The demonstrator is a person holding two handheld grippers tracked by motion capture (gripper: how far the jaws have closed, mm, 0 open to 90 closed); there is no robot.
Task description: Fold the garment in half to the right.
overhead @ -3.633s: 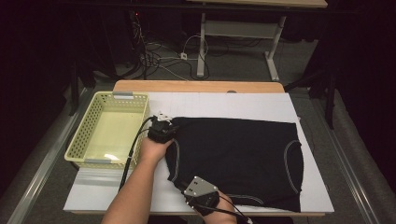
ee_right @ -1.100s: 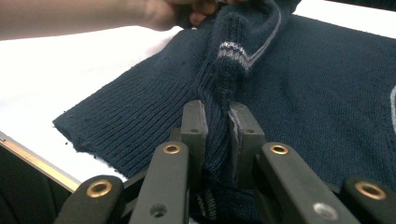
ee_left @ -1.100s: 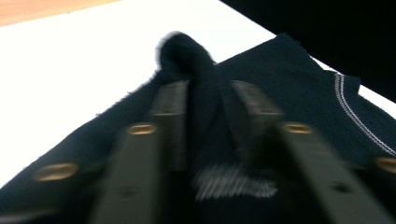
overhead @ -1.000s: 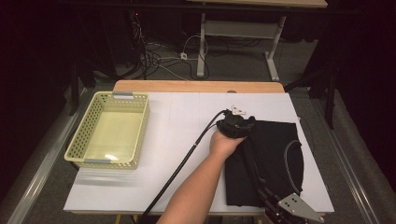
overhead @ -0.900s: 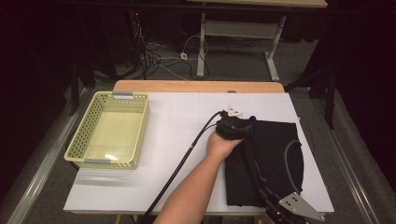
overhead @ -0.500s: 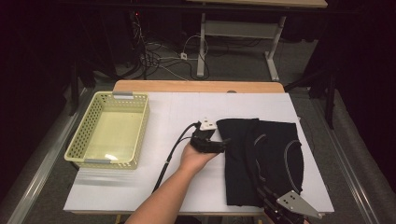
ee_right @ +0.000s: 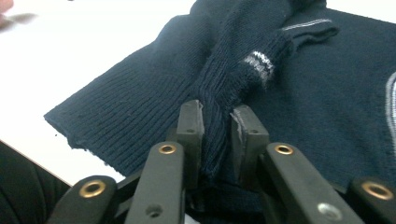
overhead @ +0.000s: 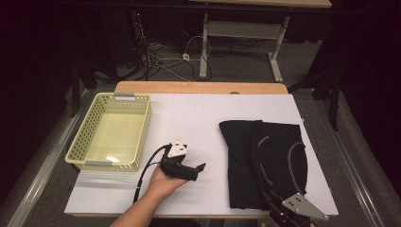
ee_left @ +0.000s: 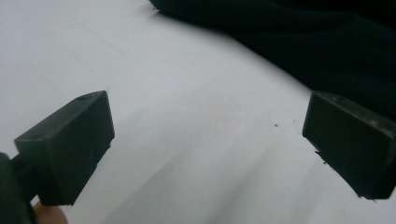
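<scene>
- Sweater (overhead: pixel 265 163): dark knit, folded into a narrow stack on the right half of the white tabletop (overhead: pixel 203 118), its near hem close to the front edge. Pale stripes curve across the top layer. In the right gripper view a ribbed sleeve (ee_right: pixel 233 79) with a light-striped cuff lies across the body of the garment.
- Tabletop: white sheet over a wooden board, bare across the middle between basket and sweater.
- Basket (overhead: pixel 80 142): pale yellow, perforated walls, at the left edge of the tabletop, well apart from the sweater.
- Left gripper (overhead: pixel 196 169): held low over the bare centre-front of the tabletop, just left of the sweater and not touching it. Its fingers (ee_left: pixel 70 144) have just been opening and now stand wide apart with only white surface between them (the sweater's edge lies beyond the far finger).
- Right gripper (ee_right: pixel 216 135): at the sweater's near right corner, by the front edge. Fingers (ee_right: pixel 190 130) closed on a ridge of the ribbed sleeve, fabric bunched between the pads.
</scene>
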